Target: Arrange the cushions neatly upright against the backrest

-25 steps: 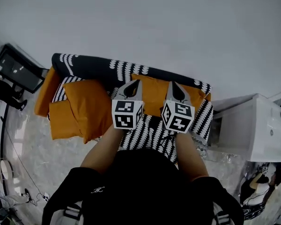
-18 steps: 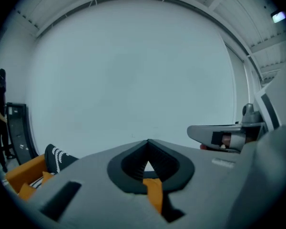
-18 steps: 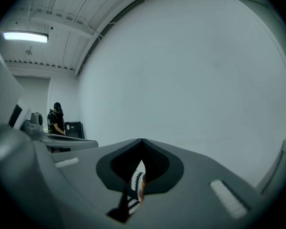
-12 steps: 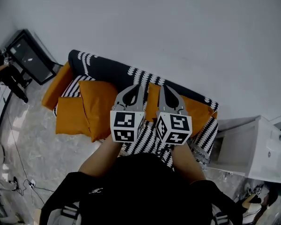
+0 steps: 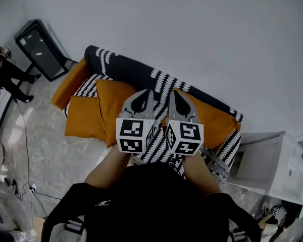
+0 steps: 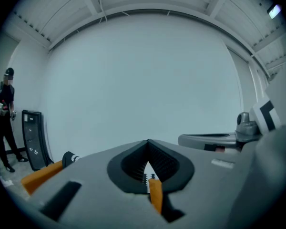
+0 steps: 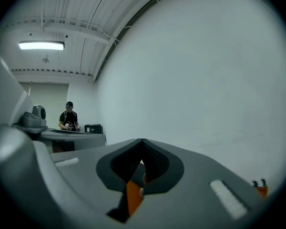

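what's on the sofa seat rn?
An orange cushion overlaps a flatter cushion at left; a third cushion sits at right. The left gripper and right gripper hide the seat's middle.

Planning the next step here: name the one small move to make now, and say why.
Probably lower the left gripper toward the orange cushion that seems to lie flat at the seat's left end, opening its jaws. Both it and the right gripper are shut, empty, above the seat; that cushion isn't upright against the backrest.
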`<act>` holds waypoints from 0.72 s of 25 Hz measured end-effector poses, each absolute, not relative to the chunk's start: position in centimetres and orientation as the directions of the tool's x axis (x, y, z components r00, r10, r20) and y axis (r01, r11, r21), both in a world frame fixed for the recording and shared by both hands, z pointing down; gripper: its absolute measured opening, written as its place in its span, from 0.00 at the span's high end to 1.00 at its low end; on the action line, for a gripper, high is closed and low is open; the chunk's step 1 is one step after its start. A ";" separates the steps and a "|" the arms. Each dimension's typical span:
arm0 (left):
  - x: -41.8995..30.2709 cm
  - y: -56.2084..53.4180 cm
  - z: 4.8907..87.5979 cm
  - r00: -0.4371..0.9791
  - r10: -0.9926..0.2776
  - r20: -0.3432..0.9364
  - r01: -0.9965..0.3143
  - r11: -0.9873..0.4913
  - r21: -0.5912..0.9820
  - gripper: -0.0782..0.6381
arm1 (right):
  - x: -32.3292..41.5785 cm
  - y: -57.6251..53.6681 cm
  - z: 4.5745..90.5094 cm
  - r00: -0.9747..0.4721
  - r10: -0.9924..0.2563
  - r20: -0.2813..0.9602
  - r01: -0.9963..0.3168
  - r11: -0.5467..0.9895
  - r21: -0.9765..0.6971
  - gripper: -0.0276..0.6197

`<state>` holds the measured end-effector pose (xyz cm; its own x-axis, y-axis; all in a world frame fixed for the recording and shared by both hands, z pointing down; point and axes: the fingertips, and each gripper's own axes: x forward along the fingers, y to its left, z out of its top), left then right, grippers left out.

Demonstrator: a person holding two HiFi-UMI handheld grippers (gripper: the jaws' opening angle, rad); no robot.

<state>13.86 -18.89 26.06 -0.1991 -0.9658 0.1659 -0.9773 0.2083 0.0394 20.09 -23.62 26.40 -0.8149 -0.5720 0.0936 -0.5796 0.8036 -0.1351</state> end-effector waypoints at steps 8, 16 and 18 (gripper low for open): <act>13.8 -18.1 25.2 -0.156 -0.979 0.135 -0.983 0.166 0.073 0.88 | 19.5 -23.0 27.0 -0.808 -0.576 0.122 -0.589 0.796 -0.143 0.95; 13.0 -18.8 26.7 -0.171 -0.968 0.183 -0.978 0.189 0.085 0.88 | 19.5 -23.8 28.1 -0.812 -0.566 0.146 -0.583 0.797 -0.156 0.95; 12.7 -18.9 27.1 -0.184 -0.963 0.196 -0.975 0.204 0.085 0.88 | 19.3 -24.0 28.5 -0.817 -0.556 0.156 -0.576 0.802 -0.161 0.95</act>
